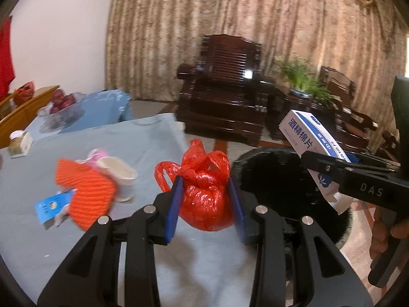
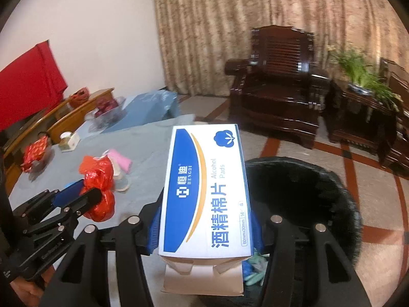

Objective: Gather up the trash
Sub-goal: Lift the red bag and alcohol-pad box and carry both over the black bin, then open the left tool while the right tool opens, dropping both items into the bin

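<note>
The left gripper points downward over the edge of the black bin, its blue pads pressed against either side of a knotted red bag. To its right the right gripper tilts down above the same bin's opening, jaws clamped on the sides of a blue-and-white box held lengthwise. Fingers of the person's right hand wrap the handle near the bin's rim.

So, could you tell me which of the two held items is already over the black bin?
The alcohol pads box in the right gripper; the knotted red bag in the left gripper hangs over the table.
</note>
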The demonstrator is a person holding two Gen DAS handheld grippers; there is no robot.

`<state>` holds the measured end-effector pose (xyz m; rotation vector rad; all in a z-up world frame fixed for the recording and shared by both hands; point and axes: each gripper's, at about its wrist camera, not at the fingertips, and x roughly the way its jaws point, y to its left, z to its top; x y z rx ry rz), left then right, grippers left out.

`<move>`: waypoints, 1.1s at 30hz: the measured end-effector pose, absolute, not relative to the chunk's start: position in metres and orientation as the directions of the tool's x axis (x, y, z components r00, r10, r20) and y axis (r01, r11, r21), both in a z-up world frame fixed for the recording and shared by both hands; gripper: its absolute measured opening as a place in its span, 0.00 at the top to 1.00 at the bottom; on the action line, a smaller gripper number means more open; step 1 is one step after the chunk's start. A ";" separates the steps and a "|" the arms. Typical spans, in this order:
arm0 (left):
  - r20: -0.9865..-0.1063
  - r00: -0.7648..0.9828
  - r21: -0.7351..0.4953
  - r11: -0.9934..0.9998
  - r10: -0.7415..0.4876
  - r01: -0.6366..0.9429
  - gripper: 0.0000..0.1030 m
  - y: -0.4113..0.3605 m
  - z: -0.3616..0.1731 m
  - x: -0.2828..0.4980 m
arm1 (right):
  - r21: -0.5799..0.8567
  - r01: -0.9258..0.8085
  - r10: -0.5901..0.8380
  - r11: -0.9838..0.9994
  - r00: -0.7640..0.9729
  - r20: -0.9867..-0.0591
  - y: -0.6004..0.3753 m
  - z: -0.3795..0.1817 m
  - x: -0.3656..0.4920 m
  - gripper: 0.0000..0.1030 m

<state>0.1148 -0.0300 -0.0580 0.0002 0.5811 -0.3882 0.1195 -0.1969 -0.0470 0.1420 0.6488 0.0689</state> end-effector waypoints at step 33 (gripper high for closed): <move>-0.562 0.629 -0.114 0.804 -0.537 0.584 0.38 -0.181 -0.087 0.152 | 0.095 0.251 -0.118 0.963 0.714 -0.690 -0.333 -0.111 0.107 0.28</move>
